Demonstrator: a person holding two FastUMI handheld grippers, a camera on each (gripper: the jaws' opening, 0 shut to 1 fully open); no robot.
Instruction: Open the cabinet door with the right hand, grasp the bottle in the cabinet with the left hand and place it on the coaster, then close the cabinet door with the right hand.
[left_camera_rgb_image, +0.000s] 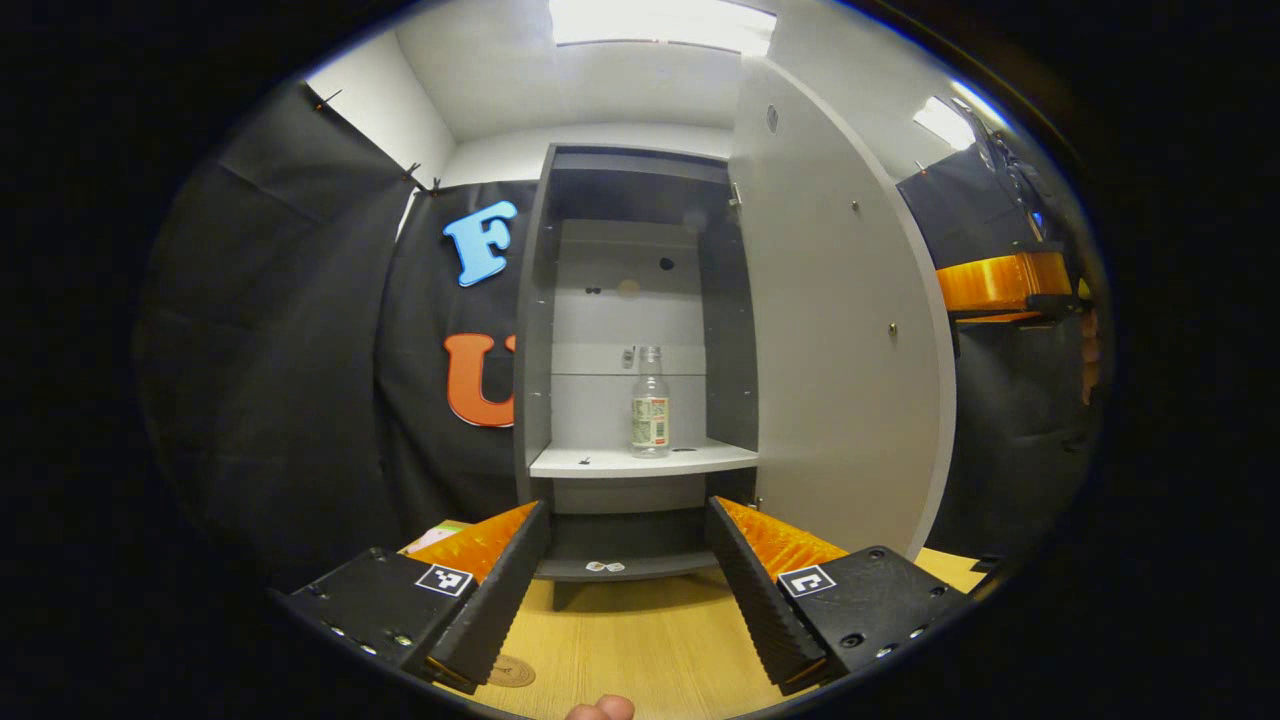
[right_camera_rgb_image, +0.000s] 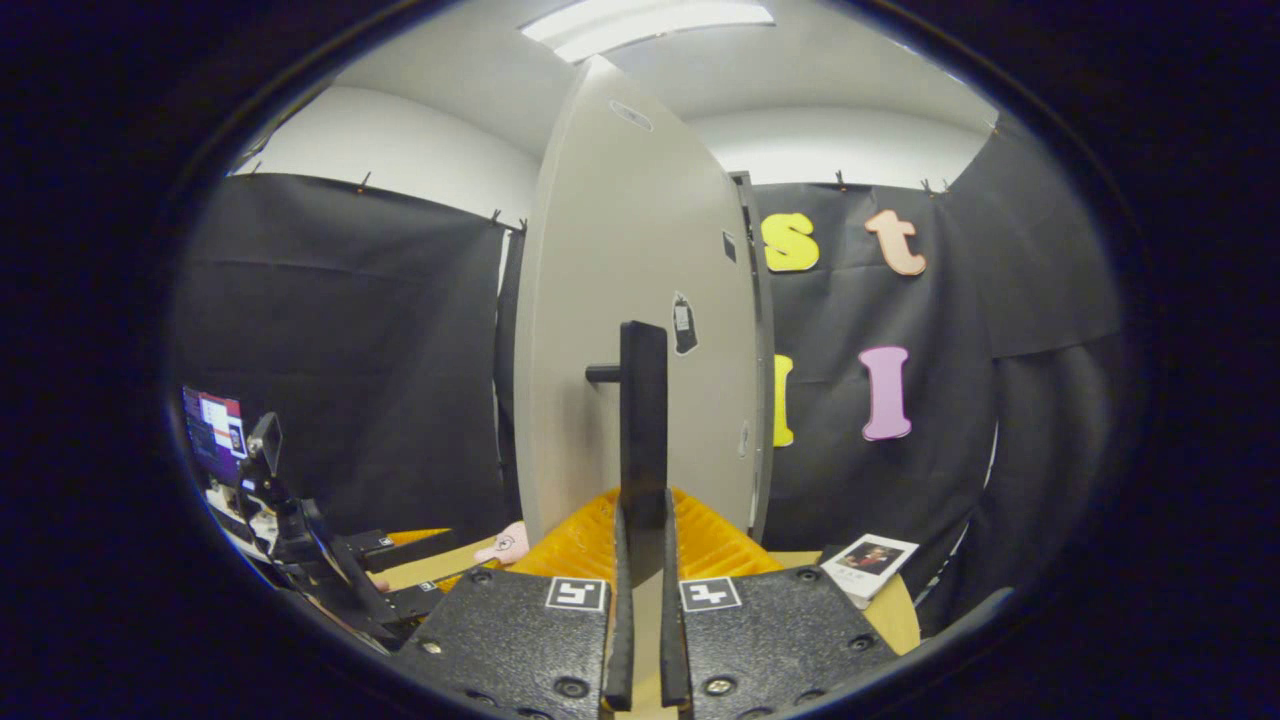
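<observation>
On the worktop (left_camera_rgb_image: 640, 640) at my left claw's (left_camera_rgb_image: 628, 590) near edge lies the round coaster (left_camera_rgb_image: 512, 671), just beside the left finger (left_camera_rgb_image: 490, 600) and partly hidden by it. My left claw is spread wide and holds nothing, aimed at the open cabinet (left_camera_rgb_image: 640, 330). Between its fingers, farther off, the bottle (left_camera_rgb_image: 650, 402) stands upright near the front of the middle shelf (left_camera_rgb_image: 640, 460), with bare shelf on either side (handy, since the fingers need room). To its right the cabinet door (left_camera_rgb_image: 840, 330) is swung well out, and beyond its edge I can see part of the other gripper.

From the right gripper view, my right claw (right_camera_rgb_image: 640, 560) is closed on the dark handle (right_camera_rgb_image: 643, 420), both fingers pressing its lower end, with the door's outer face behind it.

I judge the door to be open enough, so the reach for the bottle comes next. I would keep the right claw steady on the handle so the door does not drift back, lift the left claw to shelf height, go in straight and level, straddle the bottle around its labelled middle, and close only once both fingers flank it, to avoid tipping it backward.
</observation>
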